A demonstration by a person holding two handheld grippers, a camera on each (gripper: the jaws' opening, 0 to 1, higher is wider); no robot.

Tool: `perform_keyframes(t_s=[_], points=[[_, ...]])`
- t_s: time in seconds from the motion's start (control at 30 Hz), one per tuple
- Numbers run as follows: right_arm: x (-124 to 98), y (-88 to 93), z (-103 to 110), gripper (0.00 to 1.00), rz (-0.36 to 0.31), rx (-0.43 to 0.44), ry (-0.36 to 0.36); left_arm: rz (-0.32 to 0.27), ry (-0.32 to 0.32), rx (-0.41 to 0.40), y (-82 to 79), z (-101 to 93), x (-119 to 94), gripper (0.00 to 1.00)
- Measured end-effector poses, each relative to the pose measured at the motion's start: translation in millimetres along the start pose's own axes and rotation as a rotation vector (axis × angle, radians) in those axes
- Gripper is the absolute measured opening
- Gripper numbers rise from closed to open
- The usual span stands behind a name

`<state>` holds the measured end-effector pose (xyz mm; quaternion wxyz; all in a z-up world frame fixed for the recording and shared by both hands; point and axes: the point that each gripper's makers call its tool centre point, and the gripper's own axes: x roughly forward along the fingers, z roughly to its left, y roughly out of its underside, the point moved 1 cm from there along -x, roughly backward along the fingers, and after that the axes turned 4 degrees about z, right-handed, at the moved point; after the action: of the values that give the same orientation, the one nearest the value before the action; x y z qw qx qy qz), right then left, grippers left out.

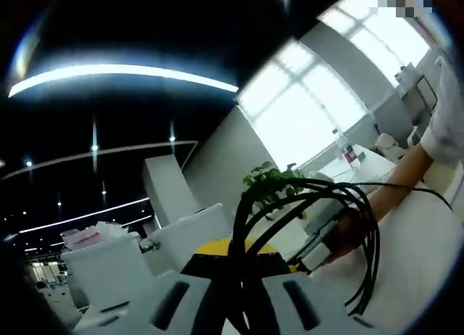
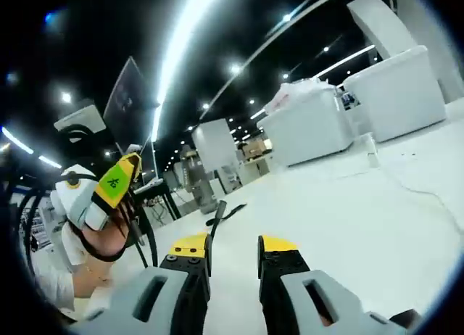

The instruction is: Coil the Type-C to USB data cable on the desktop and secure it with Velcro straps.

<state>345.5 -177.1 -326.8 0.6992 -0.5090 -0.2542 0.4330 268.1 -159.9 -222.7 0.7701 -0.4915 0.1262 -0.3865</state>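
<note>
The left gripper view sits low over the worktop (image 1: 420, 262), tilted up toward ceiling and windows, with the coiled cable (image 1: 304, 226) close before its lens. The right gripper view skims the same worktop (image 2: 348, 219), looking across it to the left claw (image 2: 109, 186), near at its left edge.

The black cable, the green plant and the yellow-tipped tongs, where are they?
black cable (image 1: 366, 233): left gripper view, on the right side of its coiled loops.
green plant (image 1: 270, 181): left gripper view, on its leaves.
right tongs (image 2: 233, 254): right gripper view, between their yellow tips.
</note>
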Motion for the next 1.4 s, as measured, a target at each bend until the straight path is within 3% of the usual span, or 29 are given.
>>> perform_keyframes(t_s=[0.2, 0.27, 0.47, 0.57, 0.63, 0.67, 0.83, 0.97, 1.17, 1.3, 1.4], points=[[16.8, 11.5, 1.7, 0.29, 0.054, 0.037, -0.014, -0.034, 0.058, -0.002, -9.5, -15.9, 1.6, 0.04], [18.0, 15.8, 11.6, 0.29, 0.06, 0.056, -0.059, -0.039, 0.07, -0.002, -10.7, -19.0, 1.9, 0.04], [19.5, 6.3, 32.7, 0.31, 0.038, 0.037, -0.142, -0.047, 0.092, -0.012, -12.4, -23.7, 1.9, 0.04], [20.2, 7.9, 34.4, 0.22, 0.034, 0.019, -0.133, -0.065, 0.117, -0.045, -15.3, -26.5, 1.1, 0.04], [22.4, 3.6, 24.4, 0.04, 0.013, 0.048, -0.102, -0.073, 0.127, -0.064, -16.0, -28.1, 1.3, 0.04], [27.2, -4.5, 10.4, 0.03, 0.008, 0.05, -0.092, -0.07, 0.124, -0.066, -15.1, -27.9, 1.7, 0.04], [6.2, -29.3, 9.1, 0.02, -0.097, 0.04, -0.099, -0.017, 0.072, -0.078, -0.6, -14.8, 2.5, 0.04], [-20.4, -58.3, 15.1, 0.02, -0.215, 0.058, -0.125, 0.033, 0.043, -0.17, 19.5, -5.6, 5.7, 0.04], [-43.8, -78.5, 41.9, 0.02, -0.301, 0.064, -0.212, 0.017, 0.115, -0.361, 28.5, -14.1, 11.1, 0.04], [-45.5, -79.0, 53.7, 0.02, -0.306, 0.032, -0.234, 0.023, 0.132, -0.376, 31.3, -20.1, 14.2, 0.04], [-49.3, -81.4, 53.8, 0.02, -0.328, 0.074, -0.258, 0.015, 0.156, -0.431, 30.4, -23.6, 15.3, 0.05]])
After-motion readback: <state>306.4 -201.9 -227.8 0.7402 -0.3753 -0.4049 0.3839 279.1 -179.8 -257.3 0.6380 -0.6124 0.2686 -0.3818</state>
